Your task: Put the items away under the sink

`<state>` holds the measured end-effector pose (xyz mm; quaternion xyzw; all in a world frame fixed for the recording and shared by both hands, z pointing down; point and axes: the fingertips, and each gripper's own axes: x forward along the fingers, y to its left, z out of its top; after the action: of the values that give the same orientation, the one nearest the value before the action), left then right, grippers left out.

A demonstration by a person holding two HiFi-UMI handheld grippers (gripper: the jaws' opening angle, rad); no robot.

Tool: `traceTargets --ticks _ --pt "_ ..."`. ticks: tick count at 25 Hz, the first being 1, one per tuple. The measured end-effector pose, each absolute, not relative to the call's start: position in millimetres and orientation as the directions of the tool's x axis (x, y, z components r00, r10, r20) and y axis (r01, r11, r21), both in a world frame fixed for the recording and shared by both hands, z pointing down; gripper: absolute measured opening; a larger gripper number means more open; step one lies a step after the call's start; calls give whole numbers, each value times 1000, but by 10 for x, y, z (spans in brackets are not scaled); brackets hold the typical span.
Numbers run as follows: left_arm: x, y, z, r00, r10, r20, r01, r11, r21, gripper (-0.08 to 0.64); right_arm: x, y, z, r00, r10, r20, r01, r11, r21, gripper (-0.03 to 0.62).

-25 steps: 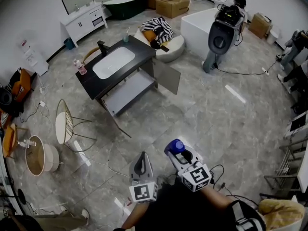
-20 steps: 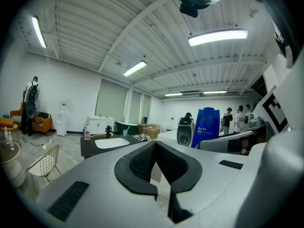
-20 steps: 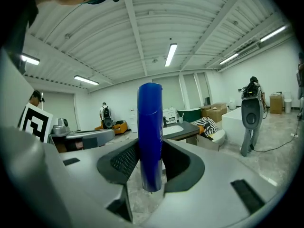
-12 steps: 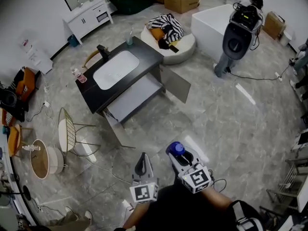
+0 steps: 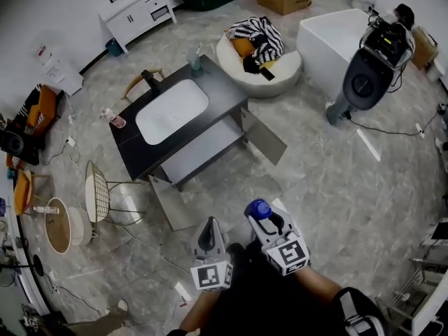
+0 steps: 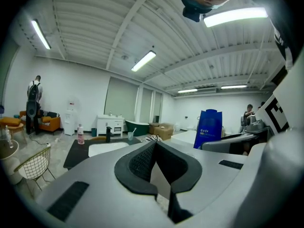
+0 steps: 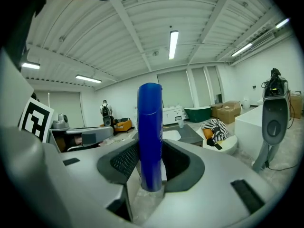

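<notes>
My right gripper (image 5: 264, 219) (image 7: 151, 172) is shut on a tall blue bottle (image 5: 258, 208) (image 7: 150, 132), which stands upright between its jaws. Beside it, my left gripper (image 5: 207, 231) (image 6: 157, 167) is shut with nothing in it; the blue bottle (image 6: 209, 128) shows to its right. Ahead stands the black sink vanity (image 5: 224, 89) with a white basin (image 5: 171, 112) and a black faucet (image 5: 150, 77). Both cabinet doors (image 5: 265, 138) hang open, showing a grey shelf (image 5: 203, 150) under the sink. Both grippers are well short of the cabinet.
A pink bottle (image 5: 115, 119) and a cup with a toothbrush (image 5: 194, 62) stand on the vanity top. A wire chair (image 5: 97, 187) and a round basket (image 5: 59, 226) sit to the left. A white cushion with striped cloth (image 5: 260, 46), a white tub (image 5: 334, 35) and a grey machine (image 5: 369, 75) lie beyond.
The vanity has drawn nearer and lower in the head view as the person walks toward it. Both grippers keep their pose, the right one still holding the blue bottle.
</notes>
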<state>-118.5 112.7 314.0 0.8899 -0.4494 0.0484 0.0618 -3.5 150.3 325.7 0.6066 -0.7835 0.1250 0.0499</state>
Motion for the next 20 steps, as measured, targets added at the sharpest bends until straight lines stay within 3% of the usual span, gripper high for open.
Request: traceTargets --ticks 9,20 --pt "-841 126 3280 541 -825 166 -841 -527 124 17 361 370 3383 -270 -933 238 -959 239 -152 149" --pt "-515 -1165 3371 490 -860 142 -870 -475 131 15 723 -1009 3593 -297 -930 214 -955 291 -60 147"
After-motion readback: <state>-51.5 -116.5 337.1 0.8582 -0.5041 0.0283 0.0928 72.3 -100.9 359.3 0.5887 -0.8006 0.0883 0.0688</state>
